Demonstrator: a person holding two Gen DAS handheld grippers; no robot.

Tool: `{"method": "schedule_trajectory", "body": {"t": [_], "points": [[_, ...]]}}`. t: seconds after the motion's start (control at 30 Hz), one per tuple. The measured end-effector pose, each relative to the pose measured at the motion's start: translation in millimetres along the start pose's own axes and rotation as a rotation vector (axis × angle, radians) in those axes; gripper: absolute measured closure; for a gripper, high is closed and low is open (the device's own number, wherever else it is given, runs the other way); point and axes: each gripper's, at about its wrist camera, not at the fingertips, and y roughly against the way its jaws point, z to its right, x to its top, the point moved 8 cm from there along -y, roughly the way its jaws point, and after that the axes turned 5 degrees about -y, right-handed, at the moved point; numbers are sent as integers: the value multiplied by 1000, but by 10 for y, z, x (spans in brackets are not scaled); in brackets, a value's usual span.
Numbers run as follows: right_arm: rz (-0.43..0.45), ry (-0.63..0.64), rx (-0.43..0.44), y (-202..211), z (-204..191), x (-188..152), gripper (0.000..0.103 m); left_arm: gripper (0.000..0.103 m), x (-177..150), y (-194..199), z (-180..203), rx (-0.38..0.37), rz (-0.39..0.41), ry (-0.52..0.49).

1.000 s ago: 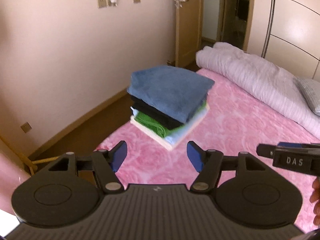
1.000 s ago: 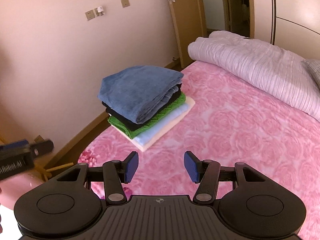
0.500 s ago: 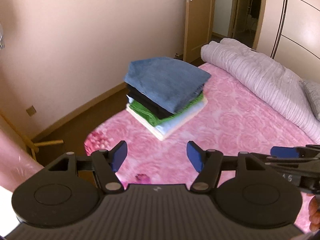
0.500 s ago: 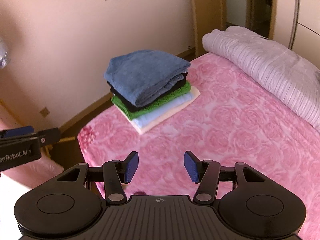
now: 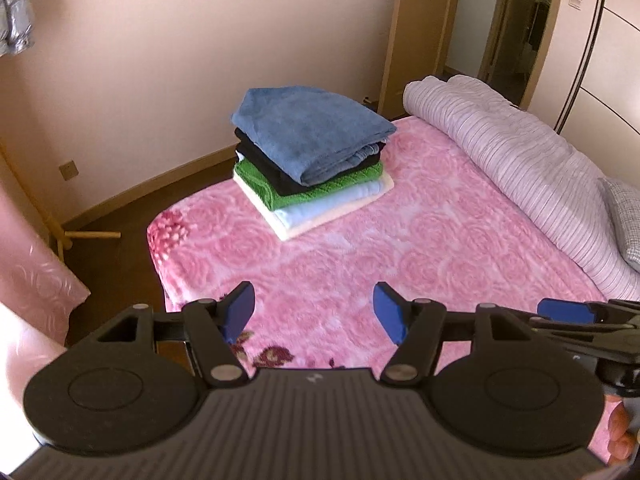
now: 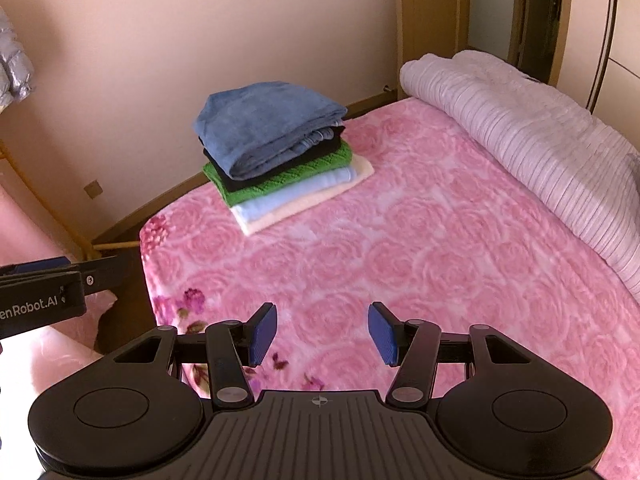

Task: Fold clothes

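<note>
Beyond, a pink bed [image 5: 400,248] carried folded clothes [image 5: 308,160] near a beige wall [image 5: 140,80]; left gripper [image 5: 314,312] and right gripper [image 6: 322,334] hung released, empty.

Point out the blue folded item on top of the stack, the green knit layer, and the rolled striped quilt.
blue folded item [image 5: 312,128], left wrist view, middle of its top face.
green knit layer [image 6: 280,180], right wrist view, its front edge.
rolled striped quilt [image 6: 520,136], right wrist view, middle of the roll.
</note>
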Motion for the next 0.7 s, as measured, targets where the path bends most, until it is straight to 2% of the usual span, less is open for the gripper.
{"method": "schedule_trajectory", "body": {"t": [0.27,0.7], "points": [[-6,37,36,-31,68,106,48,41,-41,39,71,28,-12,32],[-56,105,56,-478,125,469,48,41,147,-465,122,42,-66,74]]}}
